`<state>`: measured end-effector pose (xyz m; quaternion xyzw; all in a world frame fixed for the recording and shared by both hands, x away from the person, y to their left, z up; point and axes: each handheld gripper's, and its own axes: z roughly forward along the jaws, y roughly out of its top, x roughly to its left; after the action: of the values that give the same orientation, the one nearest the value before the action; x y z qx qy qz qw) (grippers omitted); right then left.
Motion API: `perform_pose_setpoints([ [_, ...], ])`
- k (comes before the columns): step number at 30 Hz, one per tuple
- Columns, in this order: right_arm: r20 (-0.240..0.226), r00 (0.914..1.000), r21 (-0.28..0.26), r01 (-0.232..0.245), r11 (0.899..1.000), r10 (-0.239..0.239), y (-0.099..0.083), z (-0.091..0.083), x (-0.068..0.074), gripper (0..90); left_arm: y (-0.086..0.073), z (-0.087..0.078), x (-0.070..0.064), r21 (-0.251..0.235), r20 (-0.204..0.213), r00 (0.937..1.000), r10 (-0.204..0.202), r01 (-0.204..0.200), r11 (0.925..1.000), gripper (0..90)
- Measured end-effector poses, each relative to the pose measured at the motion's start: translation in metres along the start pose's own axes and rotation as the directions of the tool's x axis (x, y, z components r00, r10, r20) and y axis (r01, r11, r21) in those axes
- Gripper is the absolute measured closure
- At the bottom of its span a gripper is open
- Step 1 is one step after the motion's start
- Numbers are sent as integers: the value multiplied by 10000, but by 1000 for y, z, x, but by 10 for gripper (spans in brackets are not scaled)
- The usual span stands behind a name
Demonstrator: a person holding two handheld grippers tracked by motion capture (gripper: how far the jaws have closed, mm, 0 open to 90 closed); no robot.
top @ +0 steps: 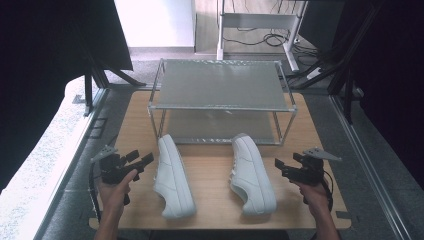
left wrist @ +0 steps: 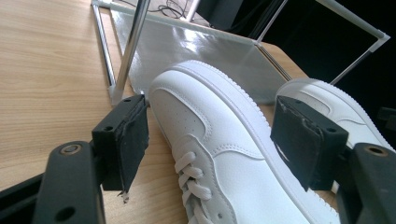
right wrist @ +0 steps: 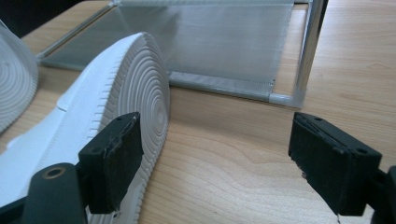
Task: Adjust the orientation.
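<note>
high: above, looking down | gripper views: close, low | shared: shoes [top: 172, 175]

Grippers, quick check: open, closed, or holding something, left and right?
Left gripper: open, holding nothing, jaws apart beside the left shoe.
Right gripper: open, holding nothing, next to the right shoe.

Two-tier metal rack [top: 220, 90] (mesh shelves) — on wooden table [top: 210, 170].
</note>
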<state>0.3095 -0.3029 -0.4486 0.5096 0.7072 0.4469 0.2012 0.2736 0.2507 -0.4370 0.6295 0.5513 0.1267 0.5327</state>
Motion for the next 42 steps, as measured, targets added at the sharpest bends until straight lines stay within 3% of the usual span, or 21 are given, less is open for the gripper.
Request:
perform_pose_setpoints([
  [3, 203, 9997, 72, 141, 9999, -142, -1, 1, 0, 197, 0, -1, -1, -34, 88, 10000, 28, -28, 10000, 278],
  [6, 345, 9993, -1, -151, 9999, 151, -3, 1, -4, 223, 0, -3, -1, -280, 94, 9999, 37, -34, 9996, 284],
  [20, 375, 9993, 279, -67, 9996, 57, -7, 5, -3, 235, -1, -5, -1, -319, 247, 9997, -60, 67, 9995, 292],
  [24, 196, 9995, 528, 250, 9983, -261, -8, 8, 1, 235, -2, -6, 1, -276, 317, 9994, -130, 139, 9995, 334],
  [26, 286, 9986, 654, 434, 9969, -453, -10, 11, 3, 235, -1, -6, 1, -315, 353, 9992, -166, 177, 9993, 403],
  [31, 420, 9987, 673, 267, 9974, -295, -11, 9, 1, 236, -1, -5, -2, -275, 434, 9990, -80, 92, 9996, 624],
  [32, 462, 9989, 561, -24, 9984, -2, -11, 8, -1, 242, -1, -2, -4, -5, 666, 9978, -16, 16, 10000, 646],
  [36, 594, 9979, 431, -287, 9987, 261, -11, 7, -4, 247, -1, -4, -9, 298, 969, 9953, 85, -114, 9995, 673],
  [42, 646, 9972, 648, -408, 9971, 366, -14, 10, -3, 248, -5, -15, -13, 614, 1008, 9947, 213, -276, 9977, 762],
])
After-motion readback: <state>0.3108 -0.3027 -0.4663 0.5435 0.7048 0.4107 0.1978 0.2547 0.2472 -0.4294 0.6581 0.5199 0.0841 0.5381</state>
